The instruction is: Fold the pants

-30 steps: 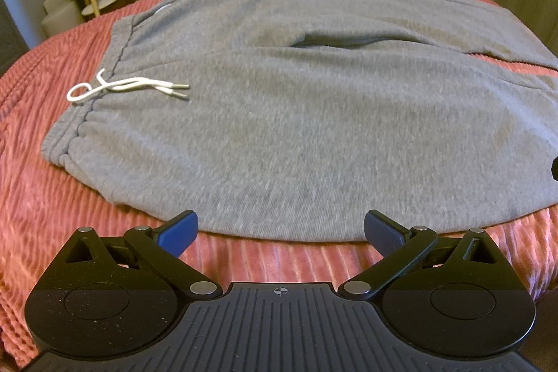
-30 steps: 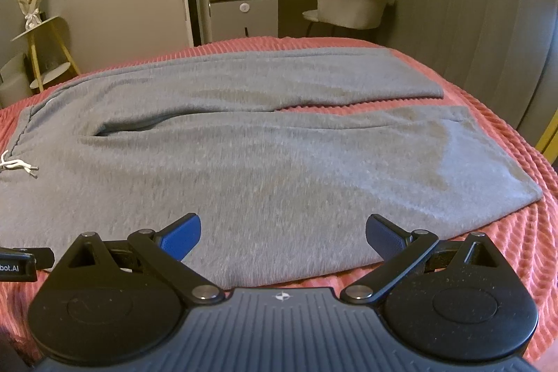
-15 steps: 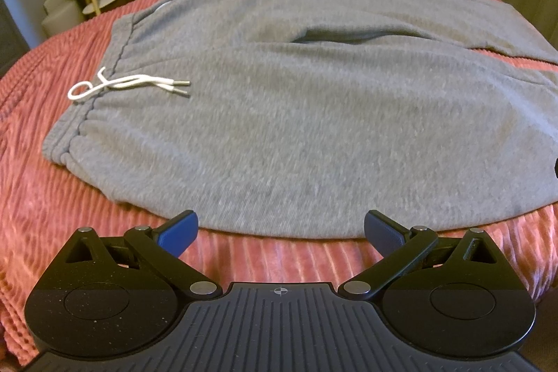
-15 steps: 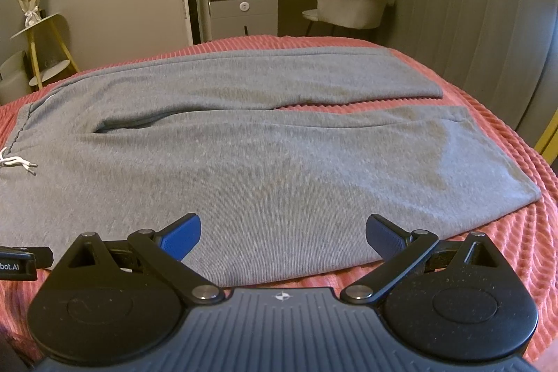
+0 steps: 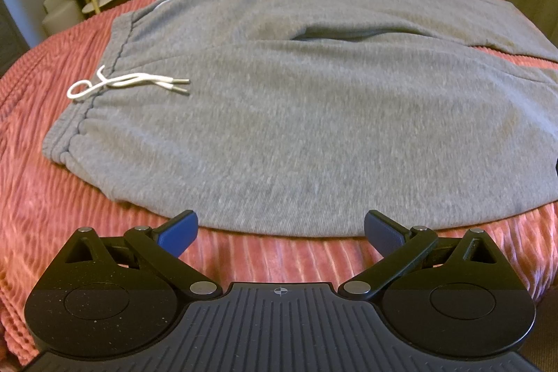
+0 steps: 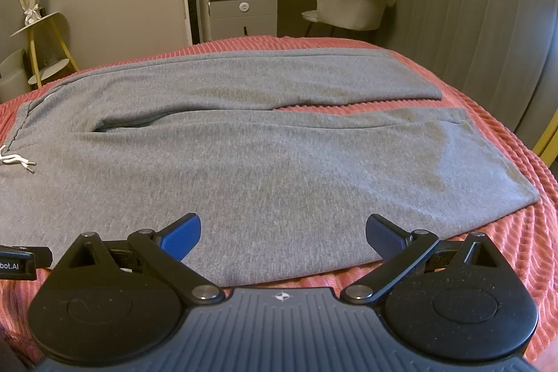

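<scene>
Sweatpants (image 6: 265,169) lie flat across the coral ribbed bedspread (image 5: 52,215), waistband and white drawstring (image 5: 129,84) to the left, legs slightly apart. Left gripper (image 5: 280,230) and right gripper (image 6: 282,237) both hover spread wide, holding nothing — neither seems to touch cloth. Best pinch the near edge at two well-spaced spots and carry it evenly over the far leg.

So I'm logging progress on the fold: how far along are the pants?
Done: the pants lie flat on the bedspread, legs apart, drawstring on top. No fold shows. In hand: nothing; the left gripper and right gripper are open at the near edge, gripping no cloth. Left: grasp that edge, fold one leg over the other, then fold lengthwise.
</scene>
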Motion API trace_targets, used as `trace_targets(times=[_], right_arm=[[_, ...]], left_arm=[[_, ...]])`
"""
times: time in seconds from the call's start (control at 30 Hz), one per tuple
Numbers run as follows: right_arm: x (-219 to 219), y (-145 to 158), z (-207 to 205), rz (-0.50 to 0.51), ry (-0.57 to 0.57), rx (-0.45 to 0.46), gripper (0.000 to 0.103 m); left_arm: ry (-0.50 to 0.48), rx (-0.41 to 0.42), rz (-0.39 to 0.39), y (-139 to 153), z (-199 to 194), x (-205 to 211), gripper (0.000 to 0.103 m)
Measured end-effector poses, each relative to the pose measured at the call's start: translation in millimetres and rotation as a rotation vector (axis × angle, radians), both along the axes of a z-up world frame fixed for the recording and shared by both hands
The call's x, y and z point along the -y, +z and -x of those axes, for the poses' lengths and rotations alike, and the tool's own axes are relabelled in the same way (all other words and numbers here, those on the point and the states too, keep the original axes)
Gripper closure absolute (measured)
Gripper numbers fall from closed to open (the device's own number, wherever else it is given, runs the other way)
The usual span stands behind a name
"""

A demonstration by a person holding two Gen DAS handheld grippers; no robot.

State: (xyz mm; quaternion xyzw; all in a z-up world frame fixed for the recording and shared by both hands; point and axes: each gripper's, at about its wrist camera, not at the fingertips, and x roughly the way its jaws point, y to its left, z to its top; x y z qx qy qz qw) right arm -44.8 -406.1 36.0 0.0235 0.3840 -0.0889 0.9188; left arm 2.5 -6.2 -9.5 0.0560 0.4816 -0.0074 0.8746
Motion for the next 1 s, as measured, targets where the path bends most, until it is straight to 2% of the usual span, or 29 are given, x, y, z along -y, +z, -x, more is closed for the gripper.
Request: trace_targets(times=[0.57,0.73,0.87,0.93,0.97,1.0], right_arm=[[-1.4,-1.6,2.2,0.022,-0.006,0.009,0.002],[-3.4,8.3,8.3,0.069,-0.01,0.062,0.002],[7.7,27.7,9.2,0.073,0.003,0.134,0.002],[9.9,27.9,-7.8,0.077,0.075,0.024,0.002],[9.6,25.8,-19.1,0.078,0.121,-0.04,0.002],[9.8,25.0,-29.1,0.083,0.153,-0.068,0.002]], left_arm=[[-0.004,-0.019,0.005,0.3,-1.5,0.7,0.0],[0.007,-0.018,0.029,5.9,1.6,-3.1,0.0],[0.043,0.005,0.087,20.1,6.6,-13.6,0.0],[0.061,0.008,0.098,26.7,2.2,-17.9,0.0],[0.074,0.012,0.083,31.7,-3.4,-19.6,0.0],[0.09,0.025,0.054,36.5,-9.6,-20.3,0.0]])
